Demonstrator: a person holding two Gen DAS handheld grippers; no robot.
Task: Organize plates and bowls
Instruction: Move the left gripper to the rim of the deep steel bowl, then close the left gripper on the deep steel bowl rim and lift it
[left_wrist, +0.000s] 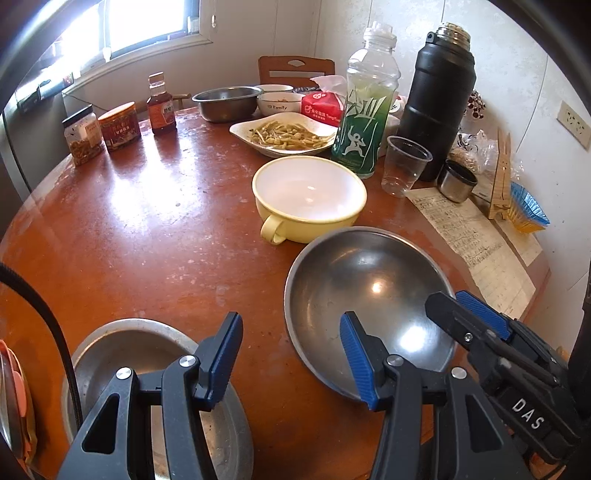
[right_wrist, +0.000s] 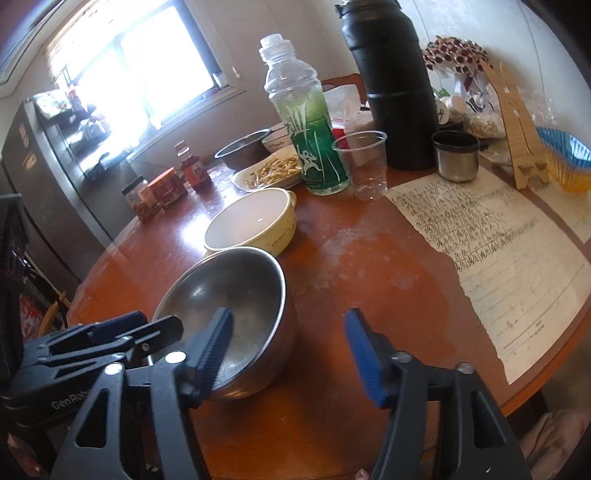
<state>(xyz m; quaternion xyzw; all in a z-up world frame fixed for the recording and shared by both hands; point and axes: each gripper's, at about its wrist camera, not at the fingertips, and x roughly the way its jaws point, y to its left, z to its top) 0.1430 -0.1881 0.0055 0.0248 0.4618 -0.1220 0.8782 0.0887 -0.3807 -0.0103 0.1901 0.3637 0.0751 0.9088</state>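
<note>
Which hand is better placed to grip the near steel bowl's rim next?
Probably the right. The right tool already straddles the near steel bowl rim, one pad inside, not yet pressing. The left tool hangs open over bare table beside it.

A round reddish-brown wooden tabletop (left_wrist: 147, 229) carries a pale yellow handled bowl (left_wrist: 309, 199) near its middle, a steel bowl (left_wrist: 369, 295) just beside it, another steel bowl (left_wrist: 147, 369) at the near edge, a handwritten paper sheet (right_wrist: 498, 258) at the right edge, and a white dish of noodles (left_wrist: 282, 136) farther back
</note>
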